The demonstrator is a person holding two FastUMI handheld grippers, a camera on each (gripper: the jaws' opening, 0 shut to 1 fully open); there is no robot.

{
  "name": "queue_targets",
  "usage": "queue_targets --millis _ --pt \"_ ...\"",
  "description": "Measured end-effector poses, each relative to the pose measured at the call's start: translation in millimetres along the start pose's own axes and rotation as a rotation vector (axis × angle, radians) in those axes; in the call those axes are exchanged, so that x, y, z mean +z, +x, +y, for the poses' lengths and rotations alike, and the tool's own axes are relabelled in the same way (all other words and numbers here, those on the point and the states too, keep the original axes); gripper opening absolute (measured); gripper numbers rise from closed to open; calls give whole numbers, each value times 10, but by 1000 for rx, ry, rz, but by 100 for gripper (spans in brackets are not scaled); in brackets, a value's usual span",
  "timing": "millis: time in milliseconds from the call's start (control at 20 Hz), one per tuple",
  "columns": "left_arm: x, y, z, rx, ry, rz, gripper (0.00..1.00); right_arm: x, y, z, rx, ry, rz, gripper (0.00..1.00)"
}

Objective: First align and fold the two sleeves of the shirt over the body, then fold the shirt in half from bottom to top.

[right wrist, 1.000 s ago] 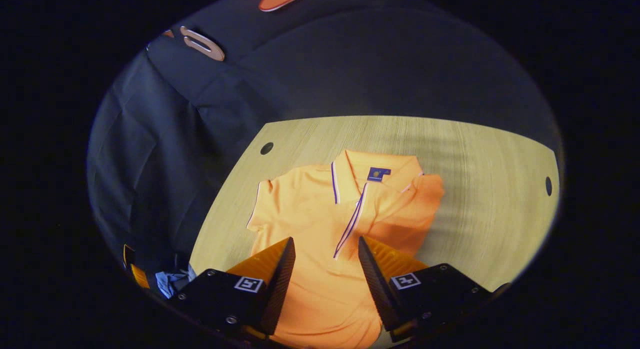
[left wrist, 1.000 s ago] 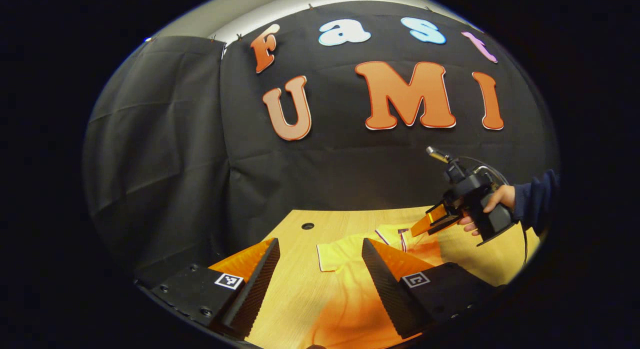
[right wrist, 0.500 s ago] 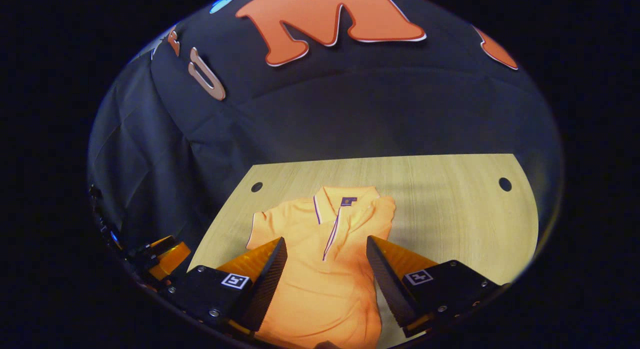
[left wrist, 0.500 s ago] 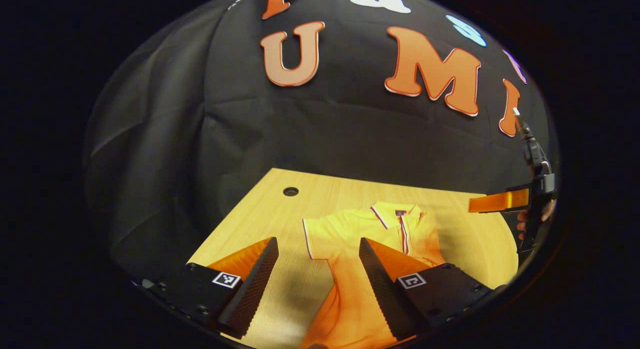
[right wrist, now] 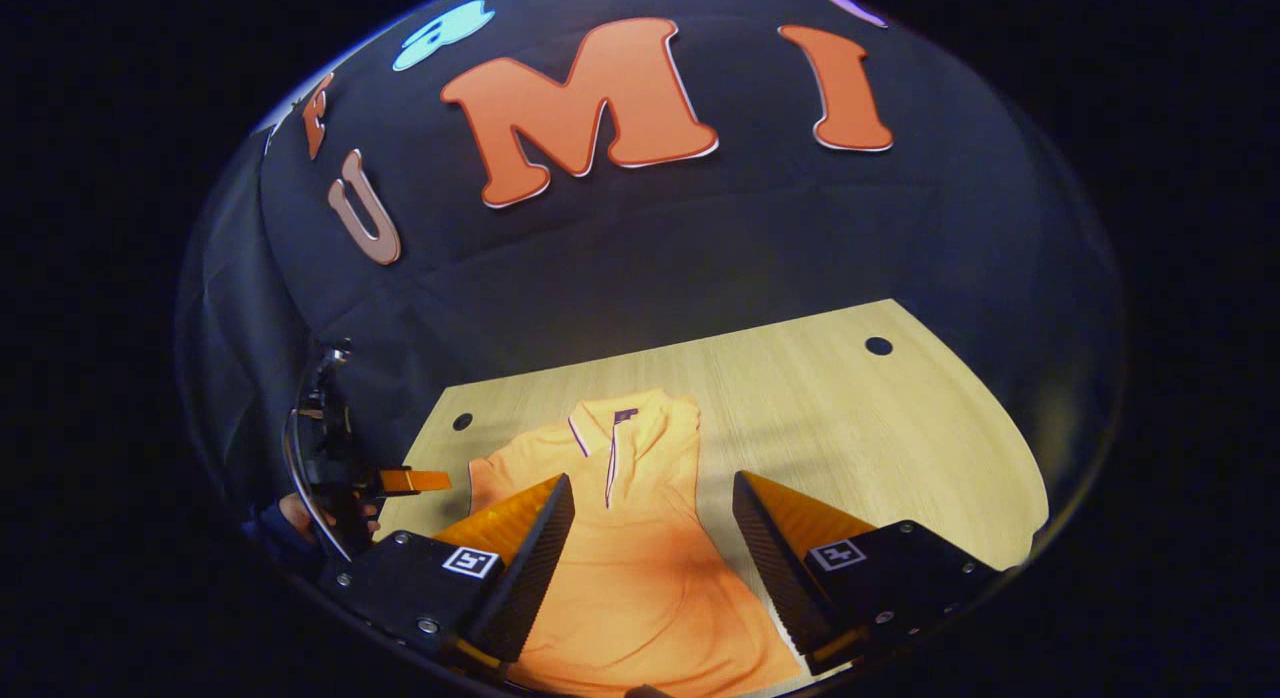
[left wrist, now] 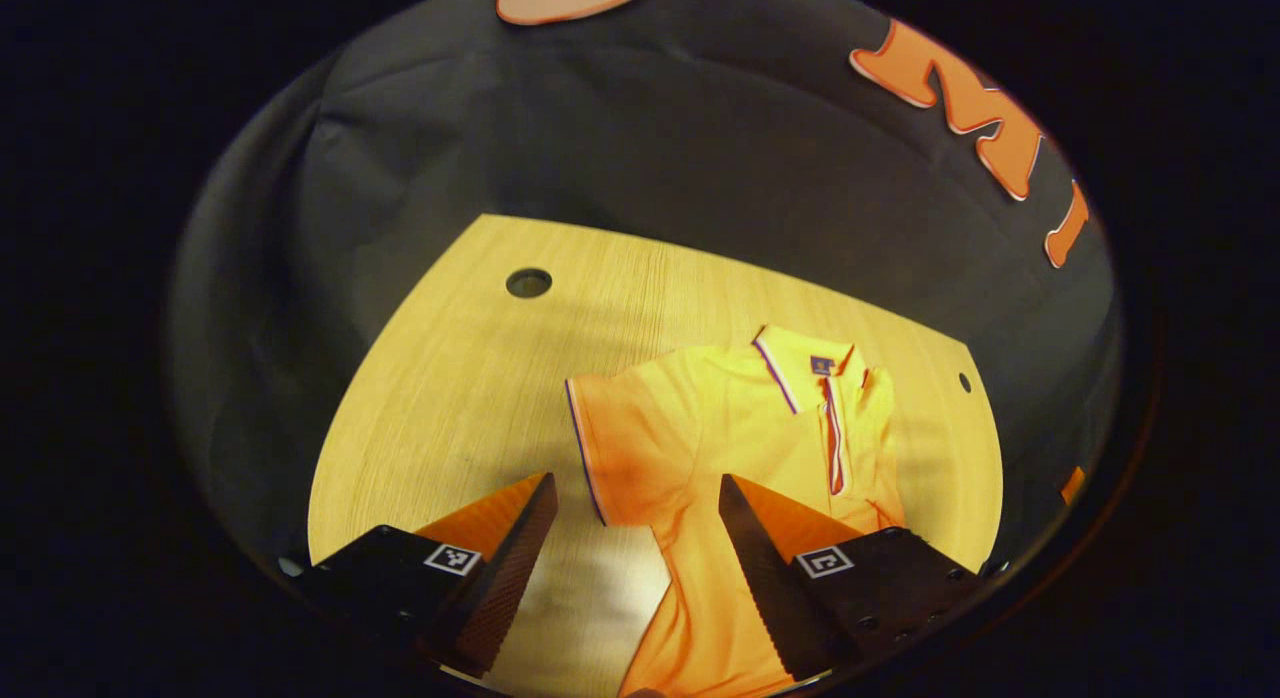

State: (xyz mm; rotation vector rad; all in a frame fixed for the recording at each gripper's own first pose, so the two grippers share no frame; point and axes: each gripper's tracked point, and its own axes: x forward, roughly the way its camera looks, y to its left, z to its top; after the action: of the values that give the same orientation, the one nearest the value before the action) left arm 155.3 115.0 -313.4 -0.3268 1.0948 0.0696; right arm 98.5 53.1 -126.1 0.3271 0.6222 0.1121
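An orange polo shirt lies flat on the wooden table, collar toward the far wall. One sleeve sticks out sideways with a dark-trimmed cuff; the other side looks folded over the body. My left gripper is open above the spread sleeve's cuff, holding nothing. My right gripper is open over the shirt's middle, also holding nothing. In the right gripper view the left gripper and the hand holding it appear at the far left, beside the table.
The wooden table has small round holes near its far corners. Black cloth closes the booth behind and to the sides of it.
The left gripper has tipped down and moved closer over the spread sleeve. The right gripper has pulled back and lifted, so the shirt looks smaller and the left gripper came into its view.
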Motion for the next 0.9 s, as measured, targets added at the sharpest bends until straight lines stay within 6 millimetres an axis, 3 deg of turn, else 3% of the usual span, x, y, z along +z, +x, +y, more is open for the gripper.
queue_targets --millis 150,250,400,550,600,700,750,800,900 --pt "-55 409 77 17 15 145 98 -105 -319 -103 -68 6 -46 97" --pt "-70 618 99 32 26 214 98 -271 -470 -312 -145 -19 -43 97" --pt "-102 927 106 65 36 279 98 -443 -586 -417 -186 27 -26 97" --pt "-95 1097 166 133 63 307 98 -478 -697 -503 -222 42 -27 97" --pt "-45 1169 159 139 81 287 93 -480 -713 -529 -229 40 -32 98" --pt "-33 1116 131 166 99 288 93 -522 -731 -572 -240 48 -21 97" --pt "-59 1160 118 159 110 291 88 -540 -723 -584 -242 52 -20 97" --pt "-24 1179 76 136 120 268 76 -561 -716 -592 -245 58 -16 97" --pt "-29 1151 6 93 137 261 9 -610 -708 -586 -237 65 0 97"
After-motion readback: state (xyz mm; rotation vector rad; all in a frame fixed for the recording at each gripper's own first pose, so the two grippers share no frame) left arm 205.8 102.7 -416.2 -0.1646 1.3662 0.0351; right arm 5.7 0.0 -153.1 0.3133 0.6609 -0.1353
